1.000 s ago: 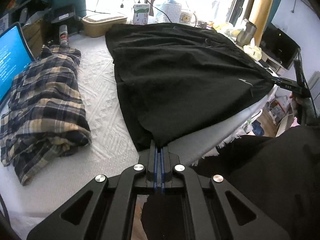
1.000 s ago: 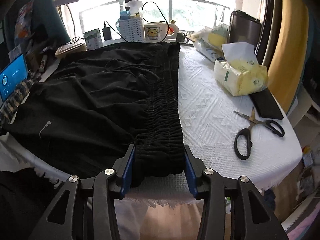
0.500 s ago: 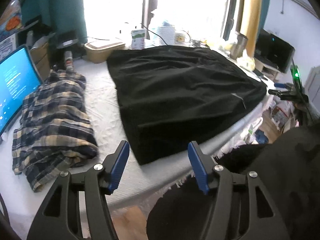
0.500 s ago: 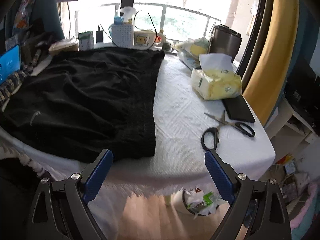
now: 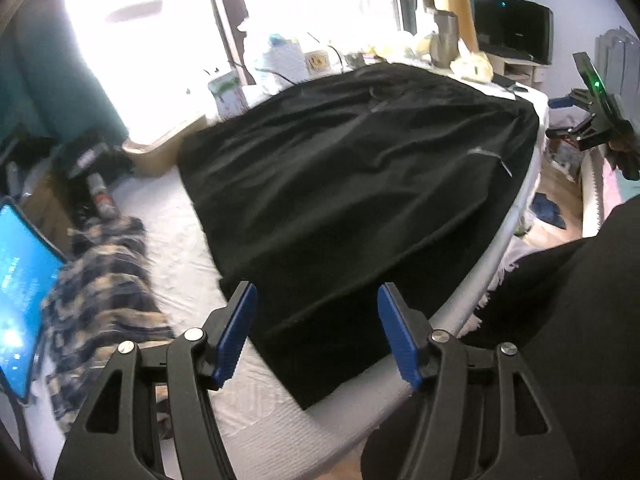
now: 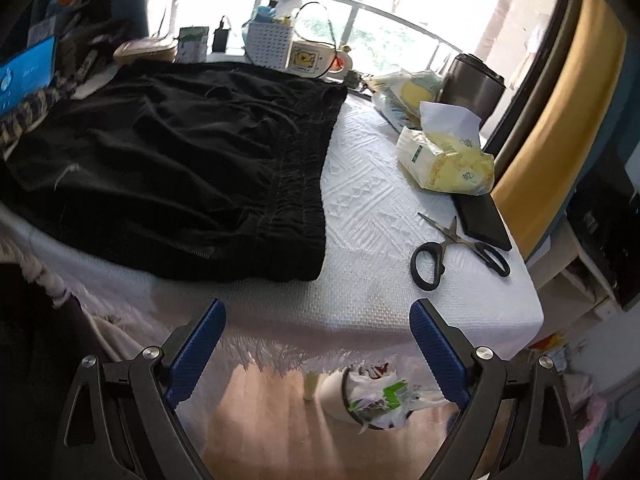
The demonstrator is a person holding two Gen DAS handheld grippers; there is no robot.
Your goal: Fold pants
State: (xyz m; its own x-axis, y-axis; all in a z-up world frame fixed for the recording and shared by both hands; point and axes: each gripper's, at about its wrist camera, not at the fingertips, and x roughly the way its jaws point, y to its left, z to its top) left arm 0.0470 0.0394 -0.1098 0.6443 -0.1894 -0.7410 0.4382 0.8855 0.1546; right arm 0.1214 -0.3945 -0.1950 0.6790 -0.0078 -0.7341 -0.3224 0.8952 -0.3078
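Observation:
The black pants (image 5: 352,184) lie folded flat on the white table cover (image 5: 180,240), with the elastic waistband (image 6: 300,172) at the right side in the right wrist view. My left gripper (image 5: 316,336) is open and empty, hovering just above the pants' near corner. My right gripper (image 6: 316,352) is open and empty, held off the table's front edge, short of the waistband corner. The right gripper also shows at the far right of the left wrist view (image 5: 588,116).
A plaid shirt (image 5: 108,280) lies left of the pants beside a lit tablet (image 5: 20,292). Scissors (image 6: 452,248), a tissue pack (image 6: 444,156), a black phone (image 6: 480,220) and a metal tumbler (image 6: 472,88) sit right of the pants. Boxes and a mug (image 6: 316,60) line the window side.
Both grippers have let go of the pants, opened and pulled back from the table edge. The pants now rest flat on the table.

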